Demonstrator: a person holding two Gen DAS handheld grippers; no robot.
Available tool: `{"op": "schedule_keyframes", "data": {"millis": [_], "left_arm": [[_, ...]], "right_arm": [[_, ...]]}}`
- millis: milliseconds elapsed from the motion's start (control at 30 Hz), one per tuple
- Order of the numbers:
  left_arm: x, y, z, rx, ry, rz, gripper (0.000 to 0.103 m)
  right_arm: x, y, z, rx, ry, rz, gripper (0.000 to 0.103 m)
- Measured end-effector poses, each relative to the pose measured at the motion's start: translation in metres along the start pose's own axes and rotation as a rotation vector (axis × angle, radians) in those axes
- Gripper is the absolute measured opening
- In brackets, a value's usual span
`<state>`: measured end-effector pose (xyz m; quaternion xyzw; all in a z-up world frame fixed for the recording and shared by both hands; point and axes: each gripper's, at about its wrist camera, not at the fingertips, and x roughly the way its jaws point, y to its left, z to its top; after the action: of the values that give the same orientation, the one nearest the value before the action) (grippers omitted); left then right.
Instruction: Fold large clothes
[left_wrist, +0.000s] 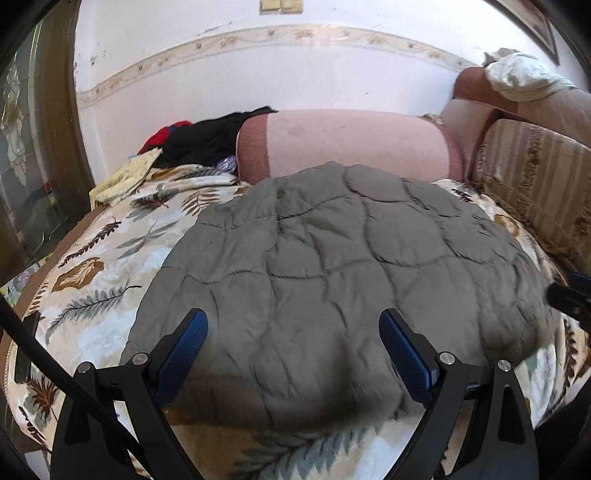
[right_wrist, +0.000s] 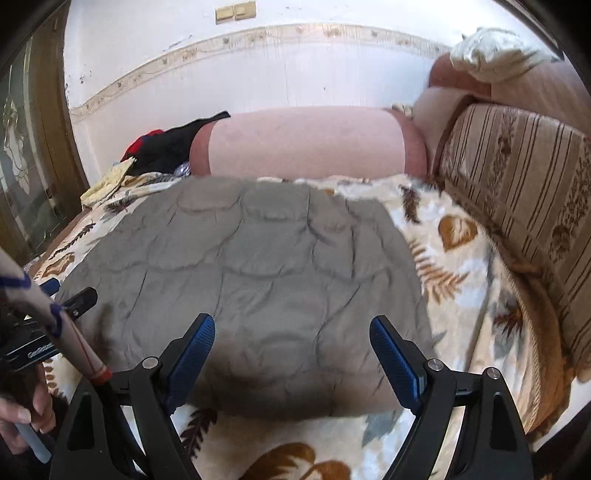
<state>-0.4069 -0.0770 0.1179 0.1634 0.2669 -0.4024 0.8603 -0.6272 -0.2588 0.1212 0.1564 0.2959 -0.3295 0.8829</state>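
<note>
A grey quilted garment (left_wrist: 325, 273) lies folded flat on a bed covered by a leaf-patterned blanket (left_wrist: 96, 266). It also shows in the right wrist view (right_wrist: 258, 280). My left gripper (left_wrist: 293, 325) is open and empty, hovering over the garment's near part. My right gripper (right_wrist: 291, 328) is open and empty, also above the garment's near edge. The left gripper's tip (right_wrist: 79, 299) shows at the left of the right wrist view. The right gripper's tip (left_wrist: 569, 295) shows at the right edge of the left wrist view.
A pink bolster (left_wrist: 347, 144) lies at the head of the bed by the wall. Black and red clothes (left_wrist: 199, 140) and a yellow cloth (left_wrist: 125, 177) are piled at the far left. A striped sofa cushion (right_wrist: 517, 206) flanks the right. A door (left_wrist: 33, 147) stands left.
</note>
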Motion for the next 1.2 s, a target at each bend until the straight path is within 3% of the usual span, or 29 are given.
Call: {"op": "schedule_keyframes", "data": {"millis": [133,267,467,633,867,1133,1200], "left_arm": [[-0.005,-0.008,-0.021,0.013,0.012,-0.021,0.093],[0.011,-0.003,-0.032,-0.011,0.094,-0.001,0.093],[-0.003,0.01,-0.031,-0.063,0.08,0.002,0.093],[-0.021,0.008,-0.036,-0.081,0.07,0.0,0.093],[-0.037,0.002,-0.045,-0.061,0.078,0.006,0.094],[-0.002,0.025,-0.028,-0.076,0.1,0.111,0.094],[0.012,0.037,-0.03,-0.102,0.123,0.143,0.094]], "right_arm": [[0.0,0.005,-0.017,-0.012,0.02,0.001,0.09],[0.008,0.009,-0.031,-0.009,0.068,0.002,0.09],[-0.005,0.007,-0.038,-0.039,0.031,-0.021,0.09],[-0.012,-0.004,-0.041,0.01,0.024,-0.017,0.09],[-0.019,-0.003,-0.054,0.024,0.035,0.013,0.09],[-0.004,-0.027,-0.037,0.075,0.025,-0.021,0.089],[0.007,-0.036,-0.032,0.085,0.041,-0.048,0.084]]}}
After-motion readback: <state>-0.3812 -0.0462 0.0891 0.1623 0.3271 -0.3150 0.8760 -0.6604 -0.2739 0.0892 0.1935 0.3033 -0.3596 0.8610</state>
